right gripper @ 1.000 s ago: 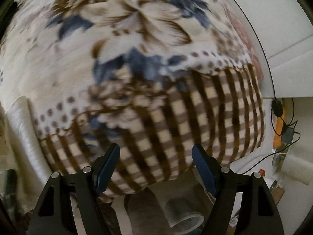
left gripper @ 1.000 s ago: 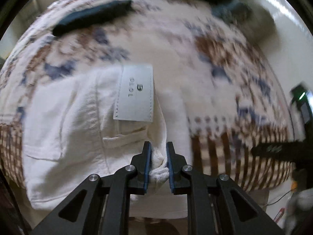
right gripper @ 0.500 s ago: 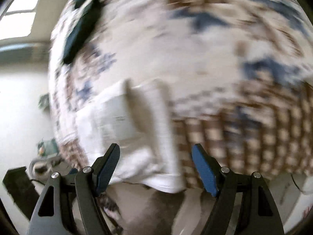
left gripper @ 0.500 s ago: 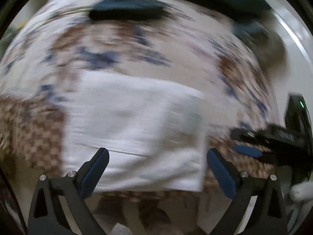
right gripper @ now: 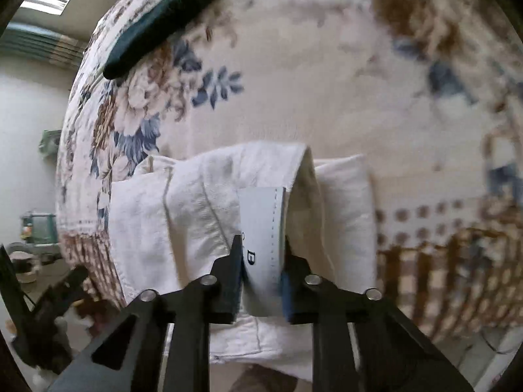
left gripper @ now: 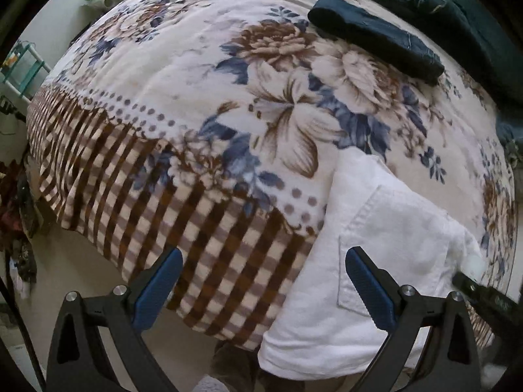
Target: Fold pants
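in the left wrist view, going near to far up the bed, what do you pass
left tool → checked blanket border → floral blanket centre → folded dark garment

A floral blanket [left gripper: 202,75] with a checked border carries dark folded garments [left gripper: 376,36] at its far side.

The folded pants [left gripper: 385,245] lie on the bed [left gripper: 196,81] near its front edge, ahead and right of the left tool [left gripper: 260,281]. The right tool [right gripper: 261,261] sits at their near edge, around the waistband label [right gripper: 261,215]. Other garments [left gripper: 376,36] lie far behind, toward the right.
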A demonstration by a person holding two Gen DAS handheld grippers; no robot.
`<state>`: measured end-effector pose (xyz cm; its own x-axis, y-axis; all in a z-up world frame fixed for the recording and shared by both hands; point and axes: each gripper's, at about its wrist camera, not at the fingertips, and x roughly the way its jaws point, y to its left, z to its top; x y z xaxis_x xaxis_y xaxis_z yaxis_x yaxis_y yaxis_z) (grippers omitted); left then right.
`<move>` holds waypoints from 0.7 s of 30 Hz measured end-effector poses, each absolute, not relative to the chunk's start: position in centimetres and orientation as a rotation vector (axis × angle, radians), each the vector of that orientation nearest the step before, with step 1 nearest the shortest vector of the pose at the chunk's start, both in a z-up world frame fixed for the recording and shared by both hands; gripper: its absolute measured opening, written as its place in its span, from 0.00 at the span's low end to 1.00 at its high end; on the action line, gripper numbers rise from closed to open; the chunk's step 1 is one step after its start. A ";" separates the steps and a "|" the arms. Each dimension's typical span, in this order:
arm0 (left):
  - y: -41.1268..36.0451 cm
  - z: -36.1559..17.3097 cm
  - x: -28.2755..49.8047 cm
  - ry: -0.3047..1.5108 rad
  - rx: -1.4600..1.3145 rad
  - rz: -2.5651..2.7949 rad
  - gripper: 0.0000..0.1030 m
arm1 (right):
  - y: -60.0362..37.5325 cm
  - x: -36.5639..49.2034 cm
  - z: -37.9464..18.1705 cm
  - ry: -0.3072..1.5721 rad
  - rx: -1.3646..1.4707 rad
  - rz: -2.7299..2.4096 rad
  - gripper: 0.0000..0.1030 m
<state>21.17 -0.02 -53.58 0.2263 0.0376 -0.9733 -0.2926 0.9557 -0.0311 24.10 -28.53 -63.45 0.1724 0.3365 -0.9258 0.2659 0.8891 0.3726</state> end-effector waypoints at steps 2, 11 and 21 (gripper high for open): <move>-0.3 -53.7 21.7 1.314 -0.210 0.213 0.99 | -30.1 22.8 -61.2 1.377 0.553 -0.009 0.15; -2.9 -55.4 25.0 1.349 -0.245 0.027 0.99 | -39.9 20.2 -59.3 1.374 0.513 -0.314 0.14; -5.1 -60.5 30.9 1.468 -0.521 -0.101 0.99 | -44.0 18.9 -66.4 1.539 0.890 -0.237 0.65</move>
